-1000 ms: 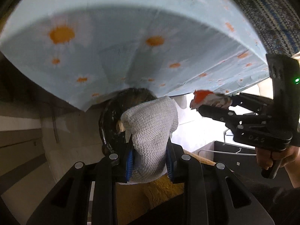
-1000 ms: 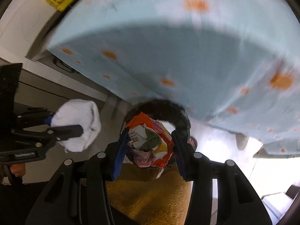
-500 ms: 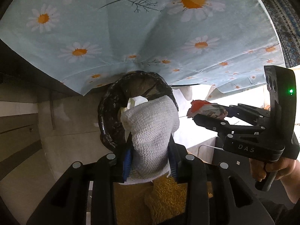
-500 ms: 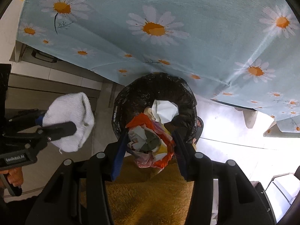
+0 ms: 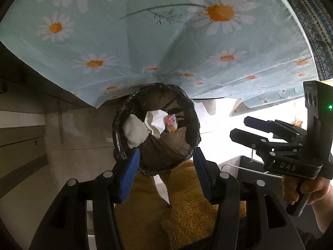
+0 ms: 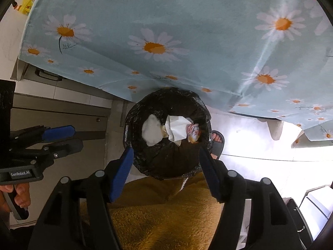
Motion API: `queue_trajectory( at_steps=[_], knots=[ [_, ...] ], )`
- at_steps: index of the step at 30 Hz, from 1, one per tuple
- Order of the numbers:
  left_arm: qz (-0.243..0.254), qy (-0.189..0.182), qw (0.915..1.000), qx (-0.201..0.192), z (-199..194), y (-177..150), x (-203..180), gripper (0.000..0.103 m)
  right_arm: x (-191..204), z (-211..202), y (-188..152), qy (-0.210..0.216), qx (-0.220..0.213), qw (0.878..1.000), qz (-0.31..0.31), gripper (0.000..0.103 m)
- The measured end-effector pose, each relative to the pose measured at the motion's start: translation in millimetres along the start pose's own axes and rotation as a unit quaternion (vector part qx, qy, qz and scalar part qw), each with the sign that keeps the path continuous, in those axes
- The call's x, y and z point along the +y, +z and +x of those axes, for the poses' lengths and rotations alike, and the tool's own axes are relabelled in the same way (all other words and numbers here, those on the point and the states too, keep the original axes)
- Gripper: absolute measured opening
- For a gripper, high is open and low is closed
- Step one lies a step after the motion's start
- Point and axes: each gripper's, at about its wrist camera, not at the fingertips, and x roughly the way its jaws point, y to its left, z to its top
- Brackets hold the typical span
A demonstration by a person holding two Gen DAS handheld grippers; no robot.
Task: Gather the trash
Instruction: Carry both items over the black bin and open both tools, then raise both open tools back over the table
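A round bin with a black liner (image 5: 183,145) (image 6: 166,162) stands on the floor under the table edge. Inside lie a white knitted cloth (image 5: 135,131) (image 6: 152,133), a crumpled white tissue (image 5: 157,121) (image 6: 177,128) and a colourful crumpled wrapper (image 5: 171,121) (image 6: 192,132). My left gripper (image 5: 165,162) is open and empty above the bin; it also shows at the left of the right wrist view (image 6: 68,137). My right gripper (image 6: 166,162) is open and empty above the bin; it also shows at the right of the left wrist view (image 5: 241,128).
A light blue daisy tablecloth (image 5: 166,41) (image 6: 187,31) hangs over the bin's far side. Mustard fleece clothing (image 6: 166,214) fills the near foreground. A sandalled foot (image 6: 216,143) stands right of the bin. Grey cabinet fronts (image 5: 25,145) are to the left.
Both grippers have opened. The white cloth dropped from the left and the colourful wrapper from the right; both now lie in the bin.
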Motion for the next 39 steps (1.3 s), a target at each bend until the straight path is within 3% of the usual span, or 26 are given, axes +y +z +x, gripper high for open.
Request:
queue_trajectory(
  at_steps=[10,20,36,39],
  knots=[
    [0.004,0.000,0.9997,-0.026,-27,0,-3,0.052,8,-24,0,0.004,-0.019,1.000,-0.012,0.065],
    [0.037,0.002,0.9967,-0.072,-85,7,-28,0.052,27,-97,13,0.012,-0.094,0.995,-0.040,0.065],
    [0.085,0.003,0.9787,-0.187,-185,47,-73,0.052,36,-200,45,0.020,-0.222,0.972,-0.069,0.070],
    [0.084,0.010,0.9751,-0.205,-198,59,-76,0.058,32,-211,52,0.019,-0.236,0.969,-0.070,0.073]
  ],
)
